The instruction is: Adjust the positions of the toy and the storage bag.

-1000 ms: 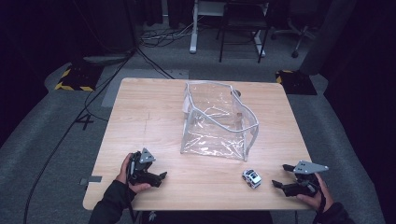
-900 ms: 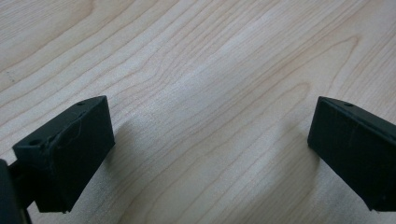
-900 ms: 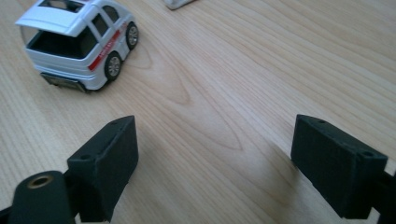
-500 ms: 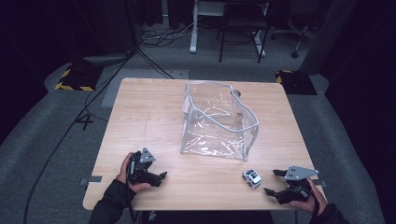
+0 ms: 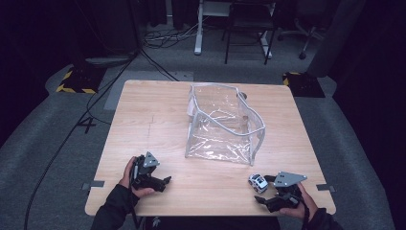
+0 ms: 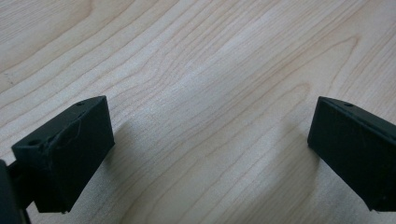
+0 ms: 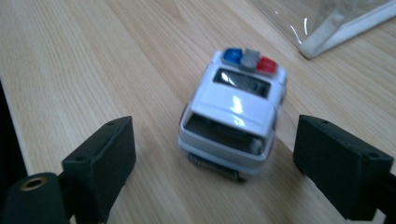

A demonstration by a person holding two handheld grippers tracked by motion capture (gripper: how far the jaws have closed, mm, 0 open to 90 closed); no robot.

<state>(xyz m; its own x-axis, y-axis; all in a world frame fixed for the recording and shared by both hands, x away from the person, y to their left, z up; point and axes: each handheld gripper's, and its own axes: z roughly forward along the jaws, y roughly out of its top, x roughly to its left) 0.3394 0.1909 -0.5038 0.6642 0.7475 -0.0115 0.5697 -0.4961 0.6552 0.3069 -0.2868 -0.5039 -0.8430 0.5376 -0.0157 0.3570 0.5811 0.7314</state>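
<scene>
- Near the front right corner of the surface (image 5: 143, 120), the toy police car (image 5: 258, 182) is sitting just ahead of your right gripper (image 5: 271, 193), between it and the clear bag (image 5: 225, 124).
- Your right jaws are standing spread and empty, with the car (image 7: 233, 116) lying just beyond their tips, its long axis running roughly along your reach, tail toward you.
- Your left gripper (image 5: 165, 181) is resting well apart by the front left edge, jaws spread over bare wood, so your right hand is nearer.
</scene>
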